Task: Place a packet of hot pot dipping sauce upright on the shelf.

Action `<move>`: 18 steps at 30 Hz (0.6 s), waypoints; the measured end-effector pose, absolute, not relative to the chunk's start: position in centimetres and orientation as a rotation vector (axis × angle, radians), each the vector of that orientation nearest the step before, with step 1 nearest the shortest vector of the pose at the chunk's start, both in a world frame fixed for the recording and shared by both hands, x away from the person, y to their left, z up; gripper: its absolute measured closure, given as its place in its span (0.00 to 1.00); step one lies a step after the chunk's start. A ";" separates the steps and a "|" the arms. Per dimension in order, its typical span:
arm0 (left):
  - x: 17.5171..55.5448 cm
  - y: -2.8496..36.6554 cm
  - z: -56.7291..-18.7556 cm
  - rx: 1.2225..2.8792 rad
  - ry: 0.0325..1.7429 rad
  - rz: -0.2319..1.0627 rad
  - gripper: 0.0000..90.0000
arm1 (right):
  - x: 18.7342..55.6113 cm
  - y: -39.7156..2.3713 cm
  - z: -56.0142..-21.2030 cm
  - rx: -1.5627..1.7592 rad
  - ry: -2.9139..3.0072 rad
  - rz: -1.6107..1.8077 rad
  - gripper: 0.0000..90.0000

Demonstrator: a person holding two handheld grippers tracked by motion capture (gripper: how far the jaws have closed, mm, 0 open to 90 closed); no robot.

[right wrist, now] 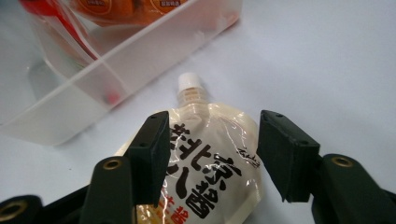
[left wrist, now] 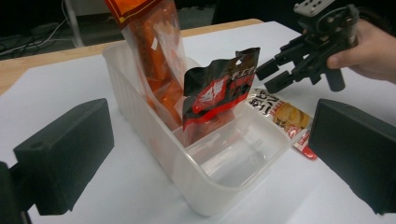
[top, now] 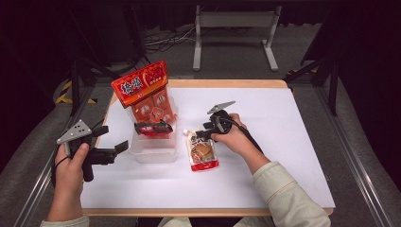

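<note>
High view: we see right gripper (top: 201, 135) at frame centre, jaws apart over top of spouted pouch (top: 202, 152) lying flat on table (top: 283, 142), just right of clear bin (top: 153, 152).
Left gripper view: we see left gripper (left wrist: 205, 158) spread wide, empty, facing bin.
Right gripper view: we see jaws straddle pouch, not clamping.

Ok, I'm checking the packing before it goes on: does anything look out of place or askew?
One item is outside: a spouted sauce pouch lies flat on the table beside the clear bin, between the open jaws of the right hand-held gripper. The tall orange bag leans, sticking far above the bin's rim. Nothing is spilled.
</note>
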State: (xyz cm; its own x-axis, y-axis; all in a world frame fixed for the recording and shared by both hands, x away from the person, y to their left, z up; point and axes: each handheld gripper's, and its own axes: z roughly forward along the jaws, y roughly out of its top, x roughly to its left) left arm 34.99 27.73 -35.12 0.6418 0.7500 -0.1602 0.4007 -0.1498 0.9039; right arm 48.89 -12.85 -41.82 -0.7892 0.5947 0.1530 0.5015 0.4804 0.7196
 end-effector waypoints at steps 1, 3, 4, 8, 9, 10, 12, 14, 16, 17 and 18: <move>35.0 27.7 -35.1 1.773 0.930 0.401 0.01 | 49.0 -12.9 -41.9 0.967 2.601 1.195 0.47; 35.0 27.7 -35.1 1.776 0.936 0.392 0.01 | 49.2 -12.9 -42.2 0.976 2.607 1.175 0.44; 35.0 27.6 -35.1 1.772 0.931 0.396 0.01 | 49.2 -12.9 -42.3 0.979 2.609 1.165 0.44; 35.0 27.6 -35.1 1.770 0.932 0.398 0.01 | 49.4 -12.9 -42.7 0.992 2.629 1.121 0.42; 35.1 27.7 -35.1 1.767 0.928 0.390 0.01 | 49.4 -12.9 -42.8 0.997 2.634 1.116 0.40; 35.1 27.7 -35.2 1.758 0.930 0.380 0.01 | 49.4 -12.9 -42.9 1.005 2.635 1.116 0.39; 35.1 27.8 -35.2 1.749 0.932 0.374 0.01 | 49.4 -12.9 -43.0 1.012 2.637 1.114 0.38; 35.1 27.8 -35.2 1.750 0.934 0.380 0.01 | 49.4 -12.8 -43.1 1.025 2.644 1.105 0.37; 35.1 27.8 -35.2 1.746 0.938 0.388 0.01 | 49.5 -12.8 -43.2 1.032 2.651 1.104 0.37; 35.1 27.8 -35.2 1.743 0.939 0.389 0.01 | 49.4 -12.8 -43.2 1.034 2.659 1.097 0.37; 35.1 27.8 -35.1 1.741 0.939 0.387 0.01 | 49.4 -12.8 -43.2 1.037 2.665 1.094 0.37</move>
